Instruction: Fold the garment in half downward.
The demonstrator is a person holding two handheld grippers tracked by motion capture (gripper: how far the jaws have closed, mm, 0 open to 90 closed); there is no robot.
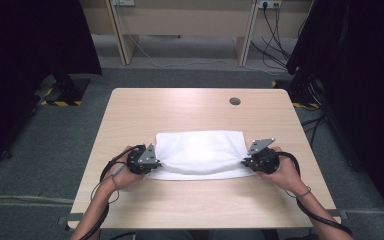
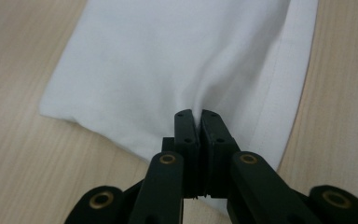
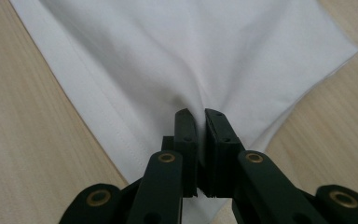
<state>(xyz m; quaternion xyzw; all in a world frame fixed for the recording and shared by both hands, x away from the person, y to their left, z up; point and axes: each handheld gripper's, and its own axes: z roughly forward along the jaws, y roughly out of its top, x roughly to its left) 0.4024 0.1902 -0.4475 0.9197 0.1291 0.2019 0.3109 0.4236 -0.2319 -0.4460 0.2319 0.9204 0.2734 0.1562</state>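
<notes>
A white cloth lies folded in the middle of the table, towards the person's side, with the left gripper at its left end and the right gripper at its right end. In the left gripper view the fingers are pressed together on a pinch of the cloth, and the fabric puckers up into them; the right gripper view shows the same, its fingers clamped on a gathered fold of the cloth close to a stitched hem. It looks light, thin and quite limp, so it should sag and drape between the two holds rather than keep any shape, and it is not fragile. A smooth weave like this may slide out of a shallow bite, so the sound places to hold are the hemmed edges and corners, where the layers are thickest, with all layers caught together. There is no container on the table; the only other feature is a small round cable hole near the far edge
</notes>
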